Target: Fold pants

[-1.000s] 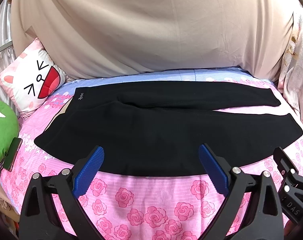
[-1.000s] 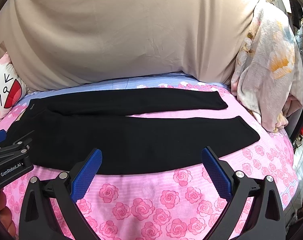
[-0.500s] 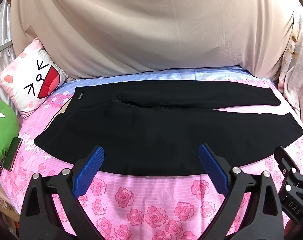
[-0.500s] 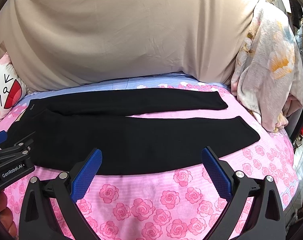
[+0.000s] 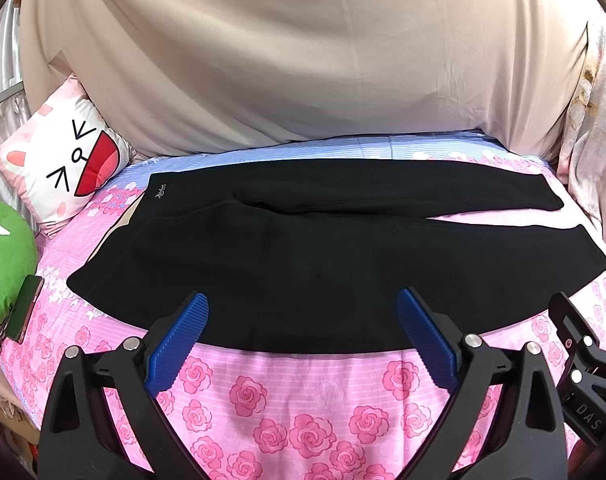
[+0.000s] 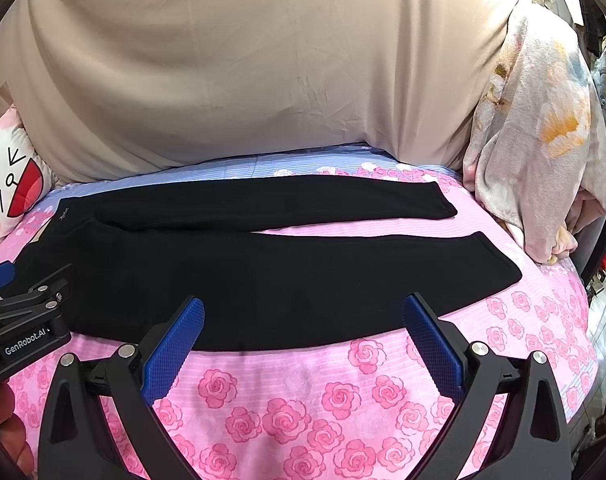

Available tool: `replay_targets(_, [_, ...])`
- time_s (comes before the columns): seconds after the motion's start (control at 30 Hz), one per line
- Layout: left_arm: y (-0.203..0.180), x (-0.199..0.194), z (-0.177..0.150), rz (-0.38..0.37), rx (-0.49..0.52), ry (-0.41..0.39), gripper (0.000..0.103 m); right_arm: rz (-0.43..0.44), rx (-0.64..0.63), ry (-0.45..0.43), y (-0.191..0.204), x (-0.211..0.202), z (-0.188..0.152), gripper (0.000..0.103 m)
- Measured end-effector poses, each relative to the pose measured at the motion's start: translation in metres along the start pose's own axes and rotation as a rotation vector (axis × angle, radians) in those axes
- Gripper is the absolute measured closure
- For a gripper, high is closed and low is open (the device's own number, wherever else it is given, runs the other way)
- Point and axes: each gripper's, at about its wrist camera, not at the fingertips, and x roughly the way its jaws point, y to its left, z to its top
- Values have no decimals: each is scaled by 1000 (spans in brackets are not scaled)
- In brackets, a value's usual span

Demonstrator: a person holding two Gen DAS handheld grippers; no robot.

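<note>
Hovering just short of the black pants [image 5: 323, 264], the left gripper [image 5: 303, 320] and right gripper [image 6: 303, 320] are held with jaws spread wide — nothing pinched. Beyond them the pants are laid flat across the rose-print bed [image 6: 303, 400], legs apart, waistband toward the cartoon pillow [image 5: 71, 164].

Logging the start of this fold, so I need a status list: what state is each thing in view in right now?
Pants: spread flat on the bed, unfolded, legs apart, waistband to the left.
Left gripper: open, holding nothing, hovering at the pants' near edge.
Right gripper: open, holding nothing, hovering at the near edge.
Cat pillow: propped upright at the bed's left end.
Phone: lying on the sheet, screen dark.
Floral blanket: bunched up at the right end.
</note>
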Motion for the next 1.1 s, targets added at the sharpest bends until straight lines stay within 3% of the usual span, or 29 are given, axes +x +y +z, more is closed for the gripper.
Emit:
replay_targets(0.37, [-3,10,1,0,6,19,9,-5,-2,13,-5,14,2,5])
replay_targets(0.63, [-4,40,9,9,-1,64,9,-24,32,45,-40,50,14,5])
replay_targets(0.9, [-12,55,15,2,18,74,9,-11,5,45,-32,63,16,5])
replay_targets(1.1, [11,72,26,-3,5,64,9,-24,8,43,-84,106,34,5])
